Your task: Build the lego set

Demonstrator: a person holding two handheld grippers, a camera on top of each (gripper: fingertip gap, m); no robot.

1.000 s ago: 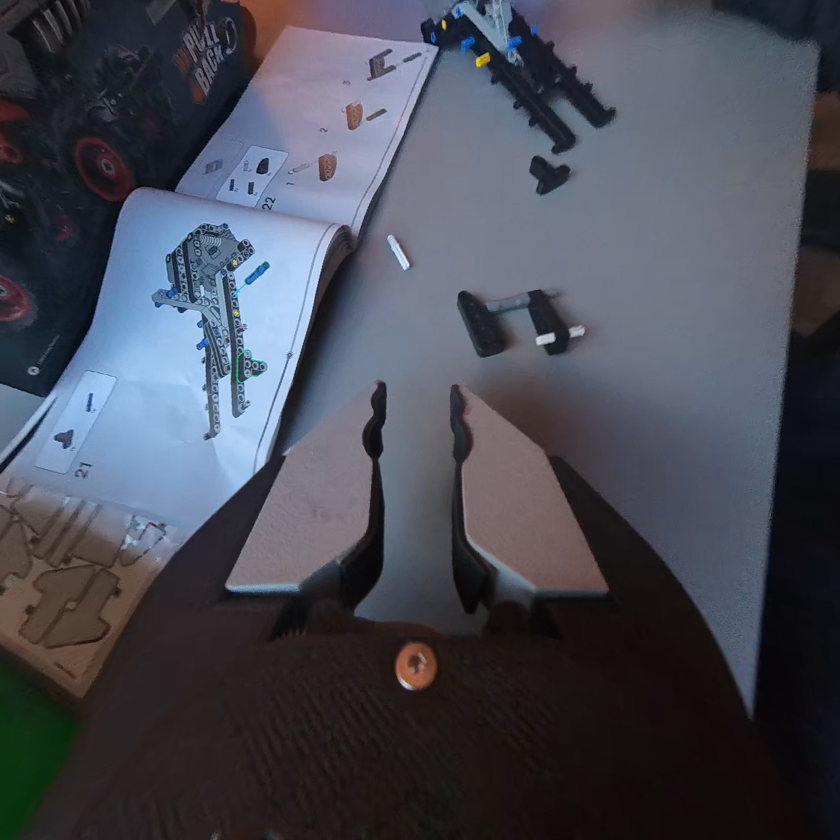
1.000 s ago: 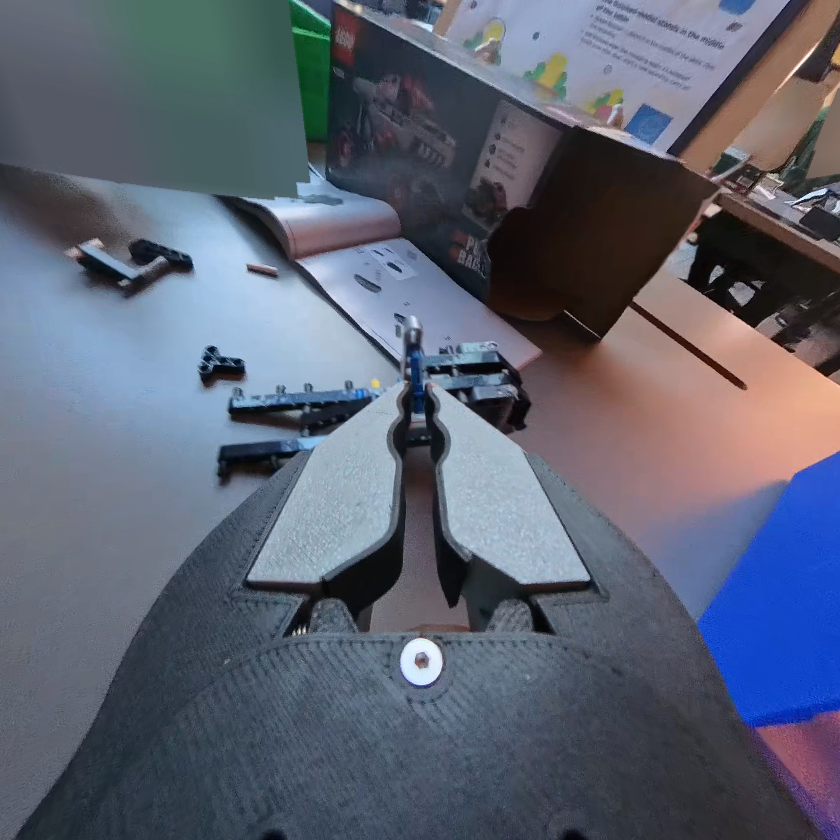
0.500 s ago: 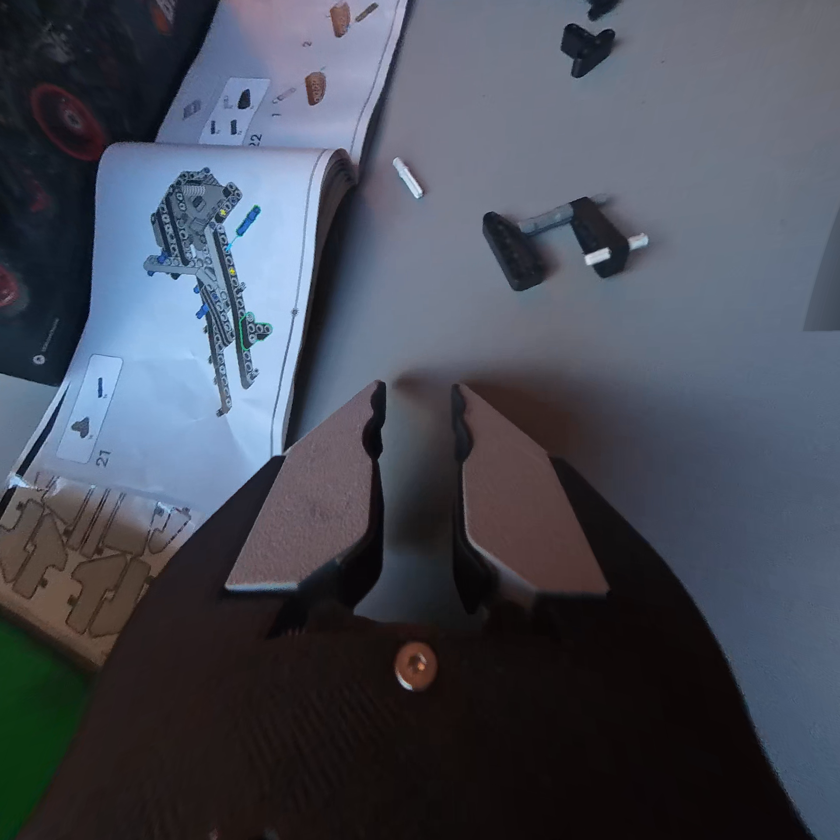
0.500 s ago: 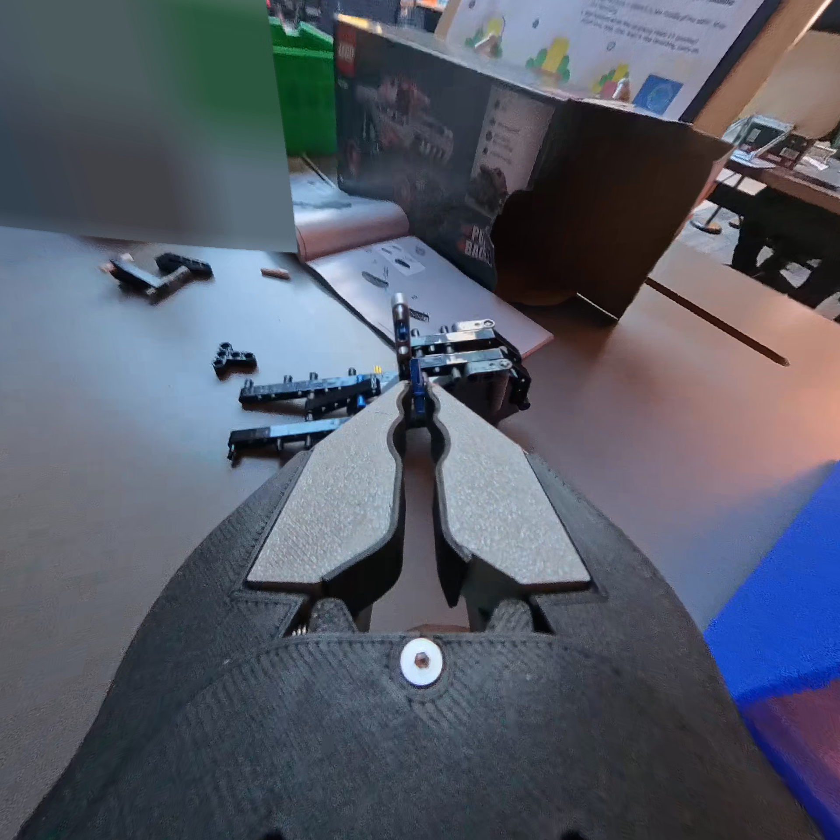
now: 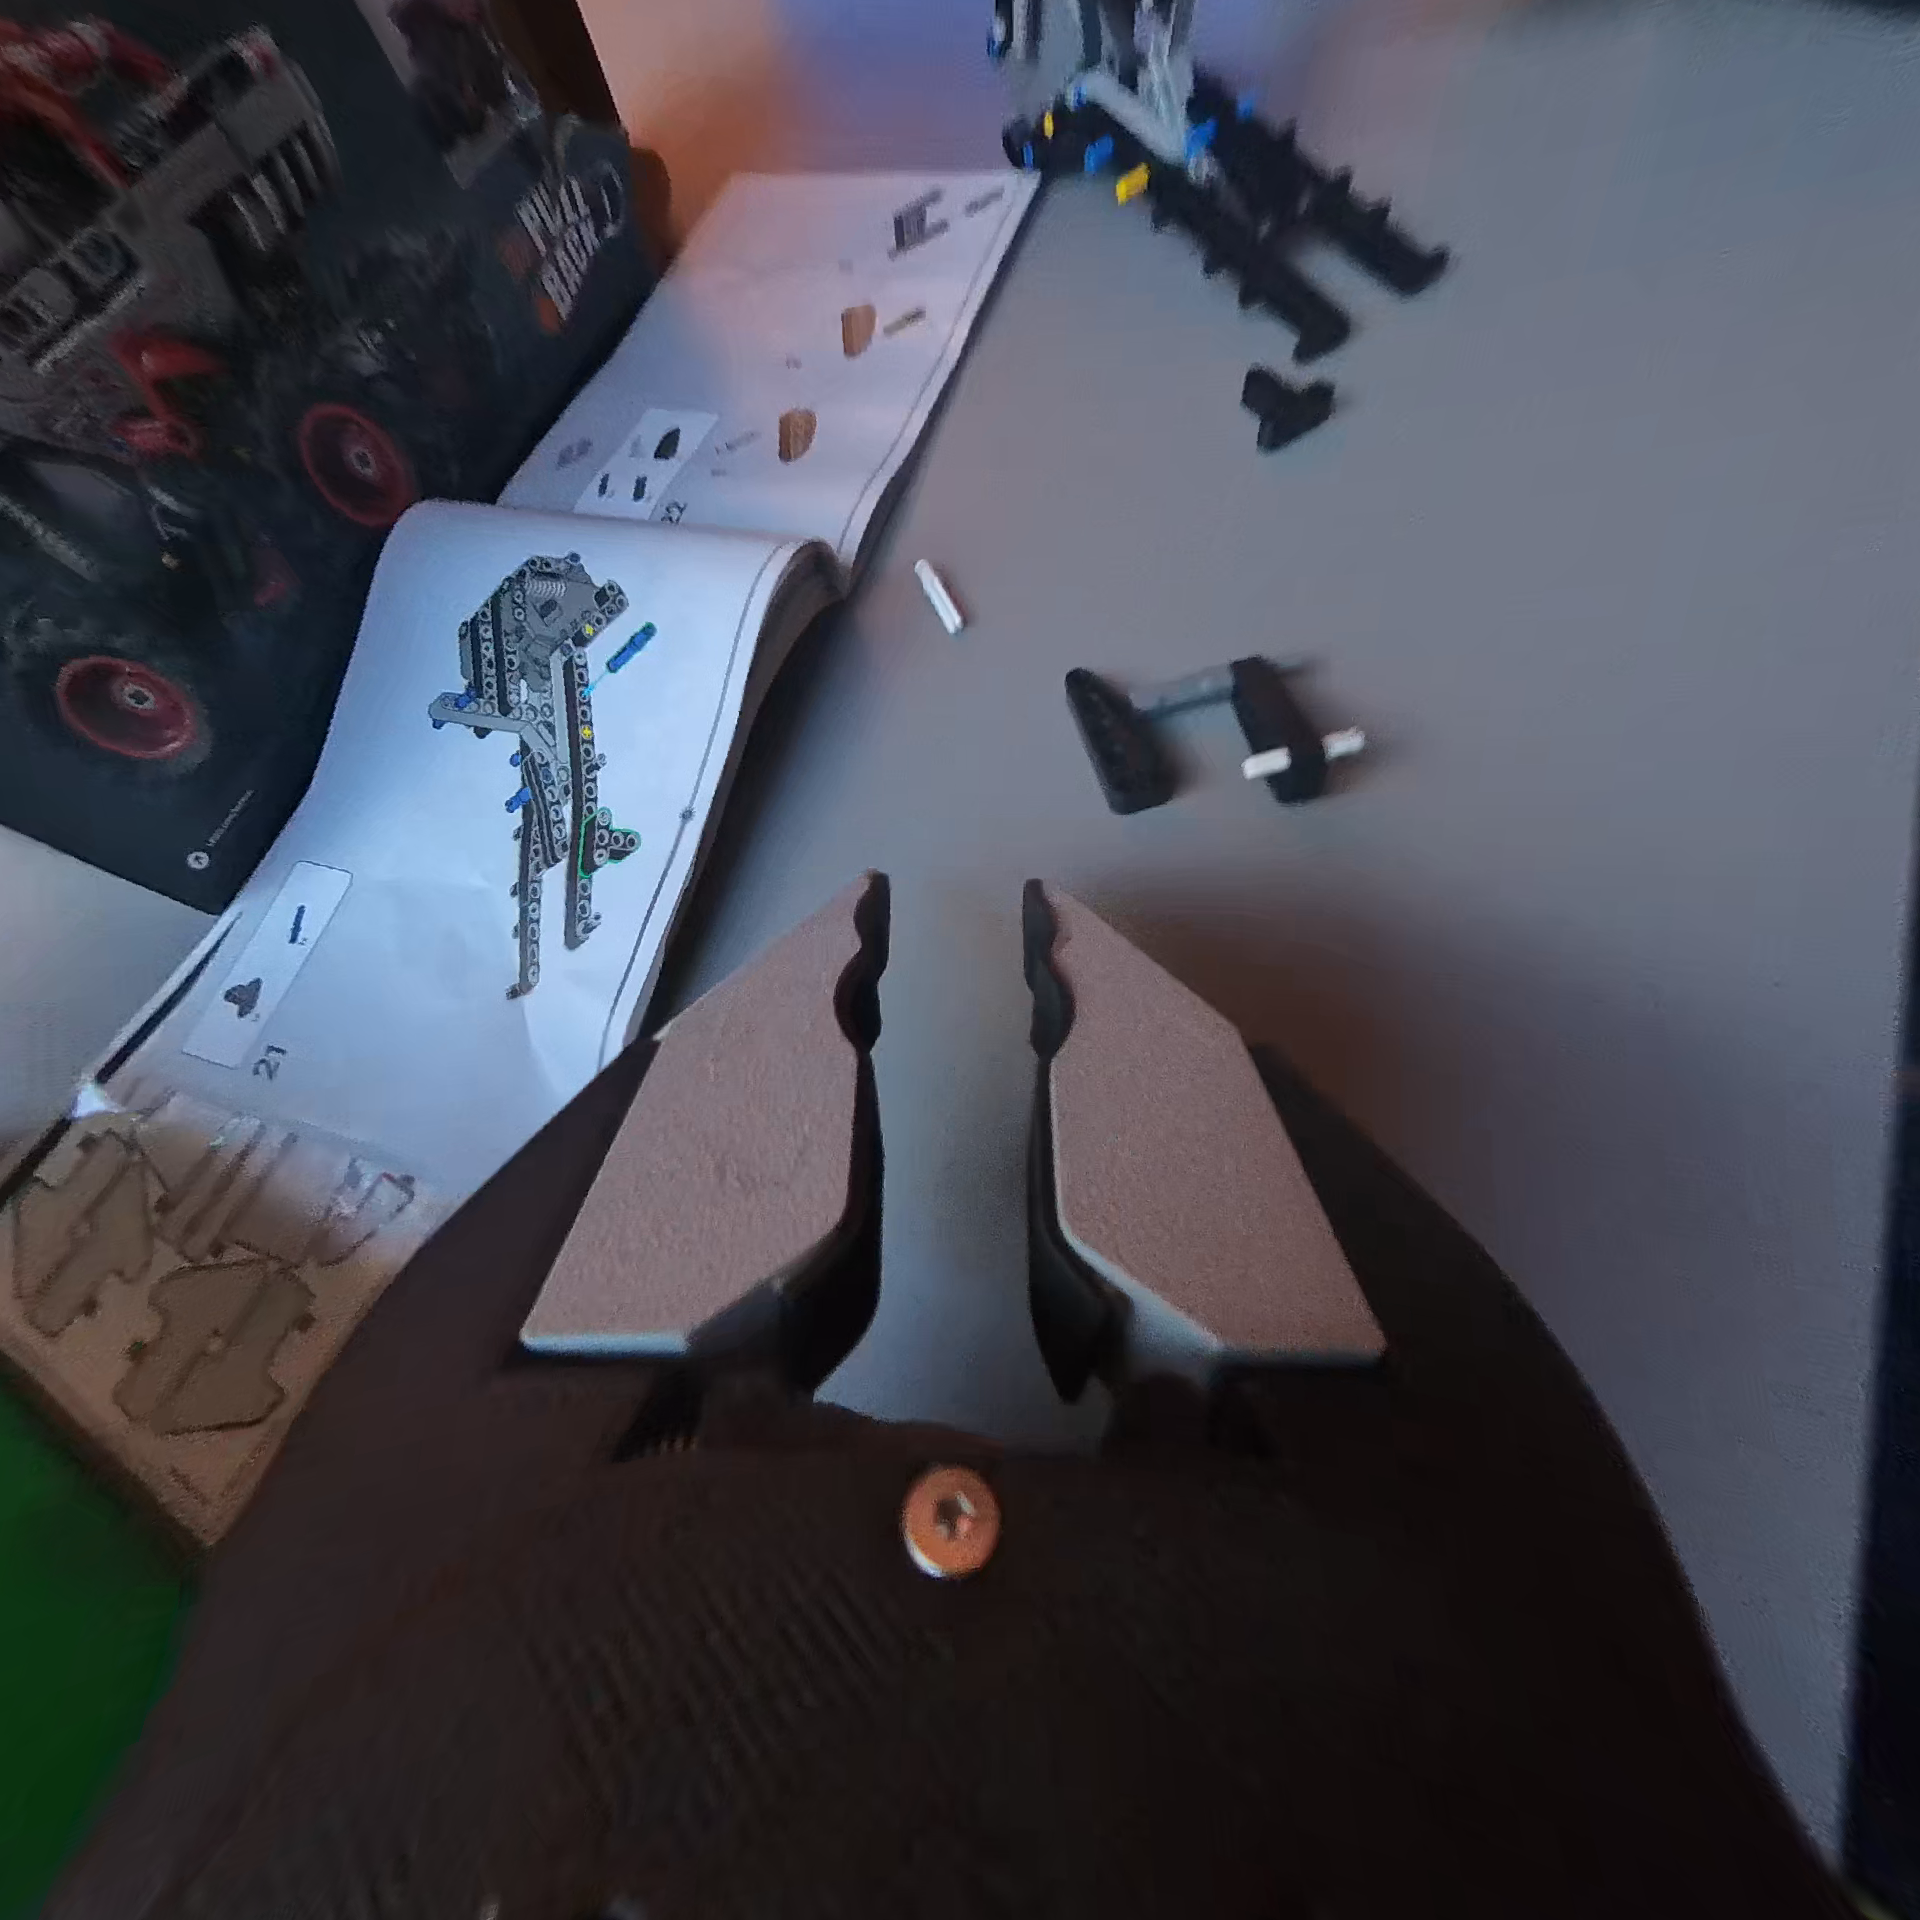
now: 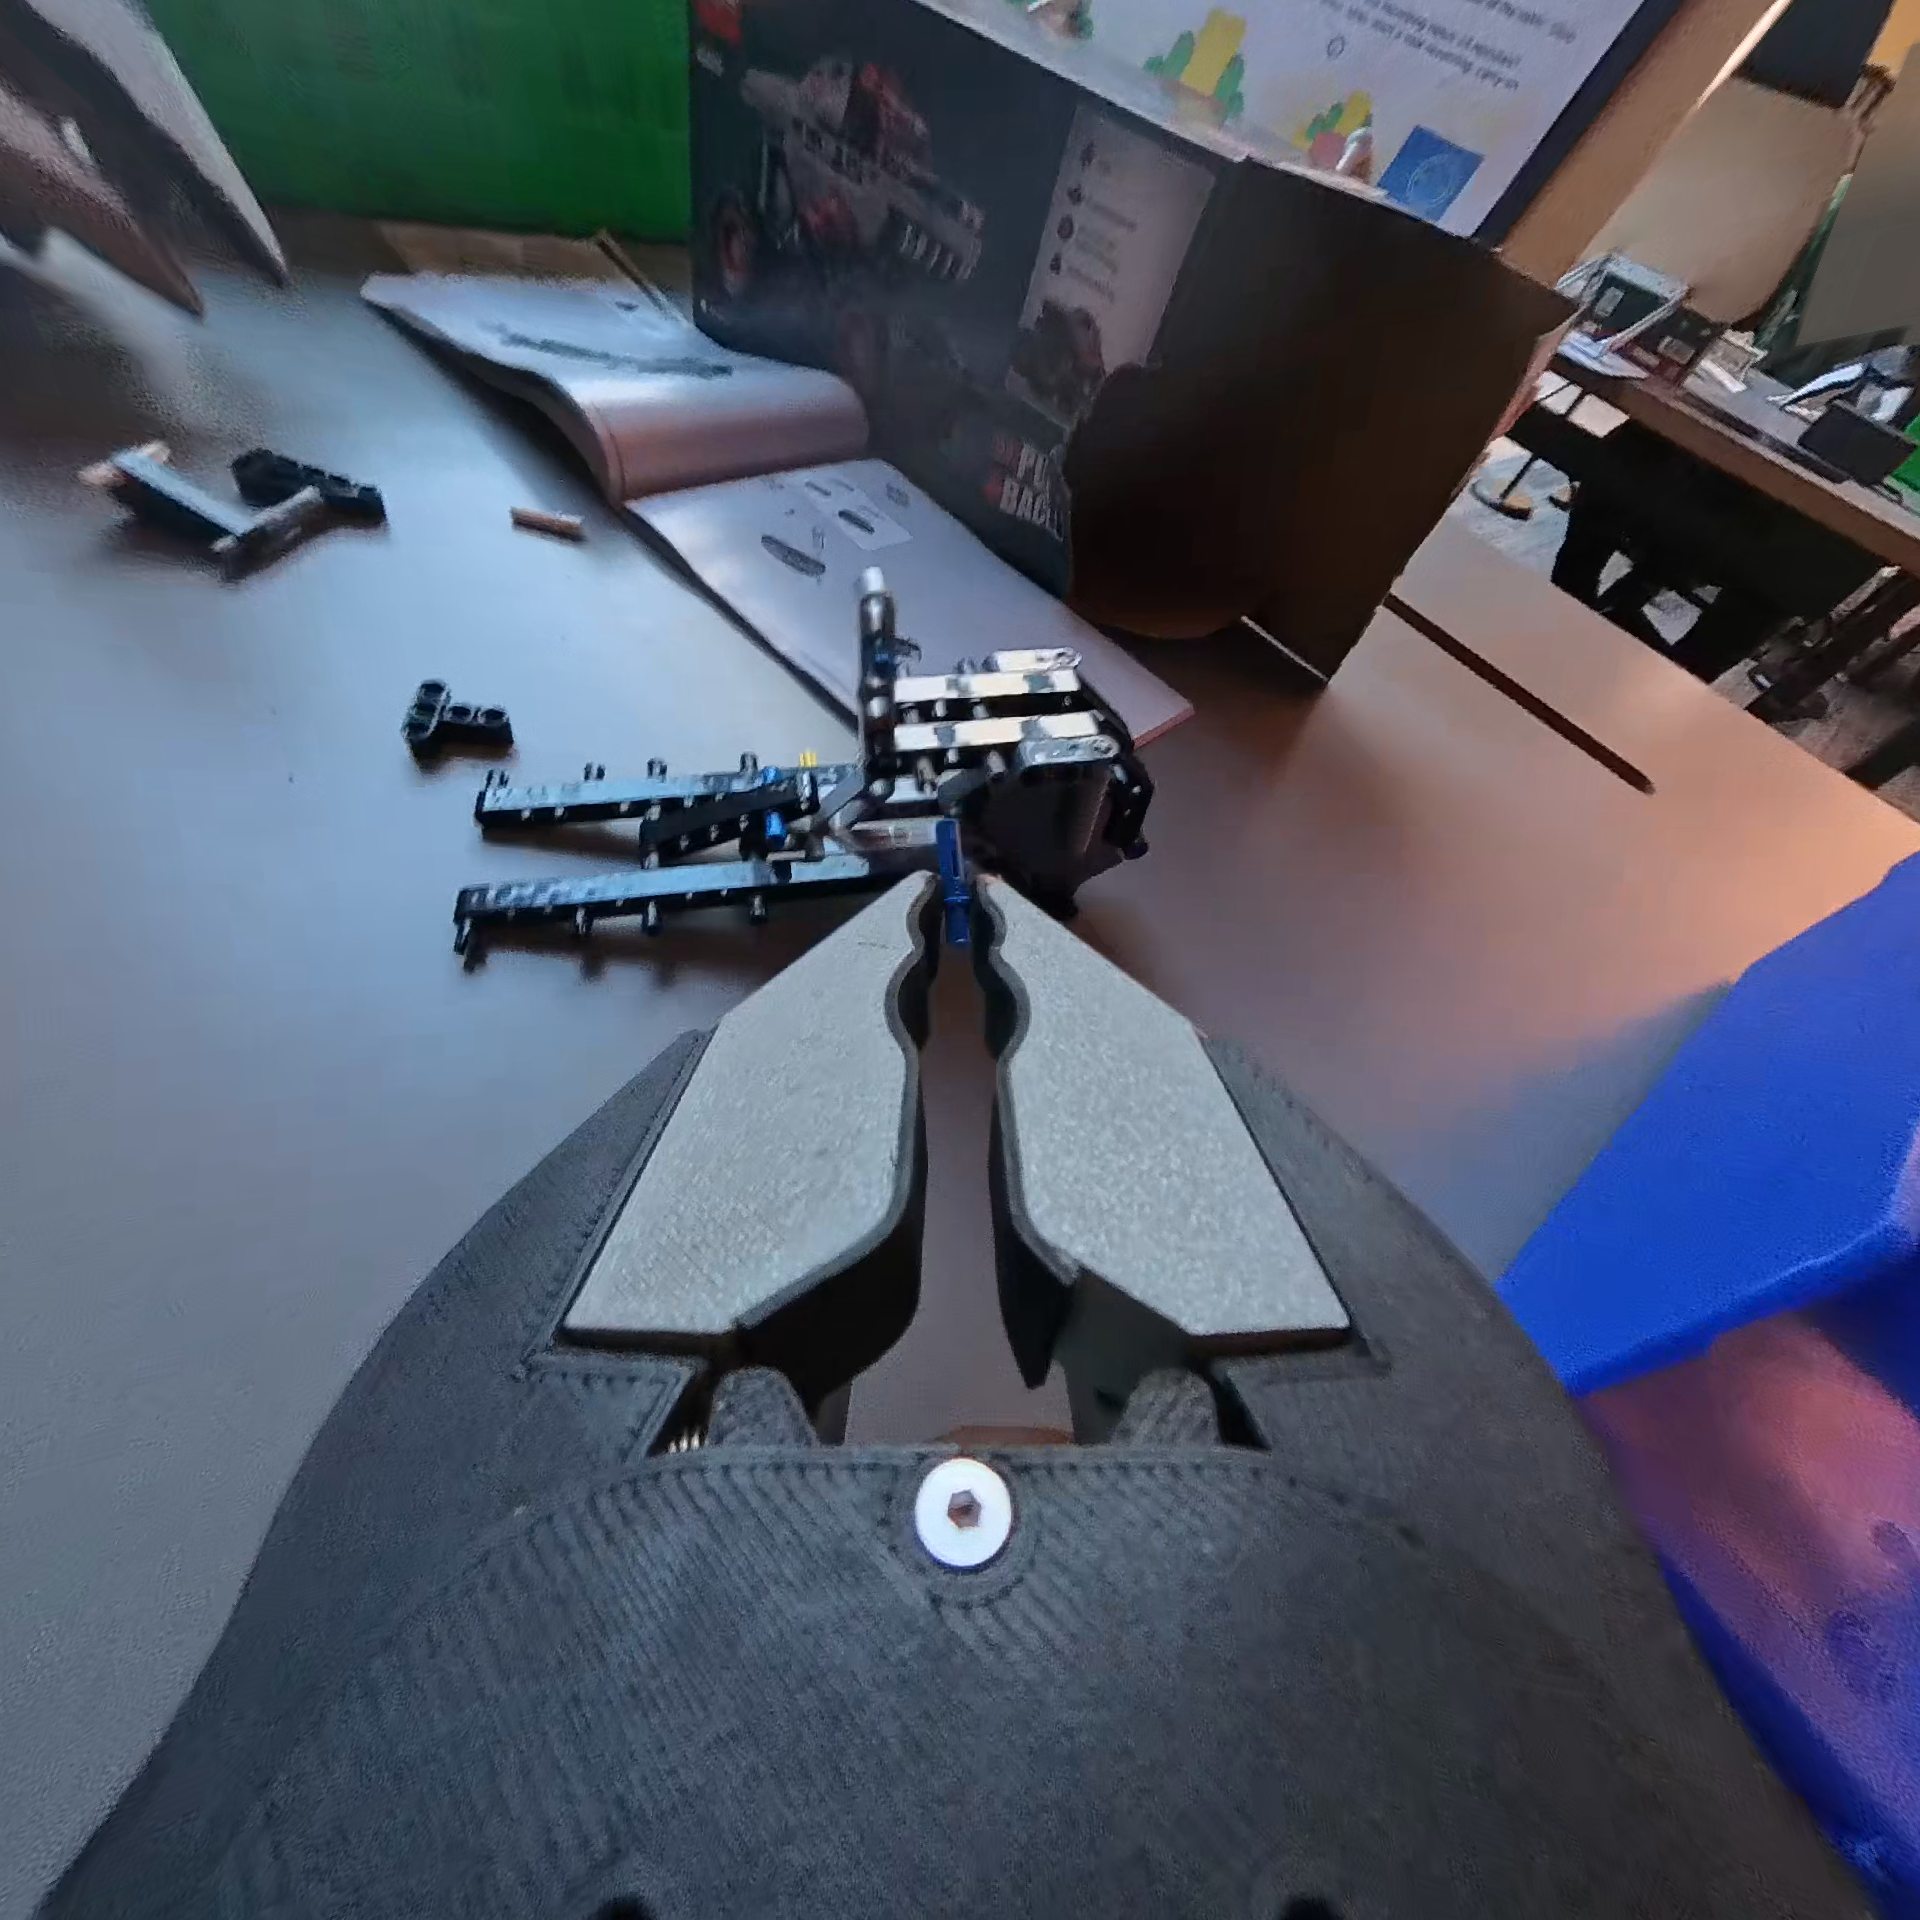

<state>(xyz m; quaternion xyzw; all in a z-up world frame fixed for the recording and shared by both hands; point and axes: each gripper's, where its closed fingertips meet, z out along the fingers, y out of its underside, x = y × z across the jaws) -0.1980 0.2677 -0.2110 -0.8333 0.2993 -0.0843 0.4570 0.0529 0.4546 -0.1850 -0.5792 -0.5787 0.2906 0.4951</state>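
Here the right tongs (image 6: pixel 954 902) are pinching a small blue plastic pin (image 6: pixel 950 881) that stands upright between their tips, held just in front of the half-built black and grey lego frame (image 6: pixel 831 800). That frame lies on the grey worktop (image 6: pixel 260 935) with its two long black beams pointing away from the open paper instruction booklet (image 6: pixel 727 436), which lies along the worktop's far edge against the dark printed cardboard box (image 6: pixel 1039 312). A small black T-shaped piece (image 6: pixel 452 717) lies just beyond the beam ends. The left tongs (image 5: pixel 954 904) hang spread and empty over bare worktop beside the booklet's near page. Ahead of them lie a small black sub-assembly on a grey axle (image 5: pixel 1205 732) and a short white pin (image 5: pixel 938 596). A blue plastic bin (image 6: pixel 1745 1143) sits at the right.
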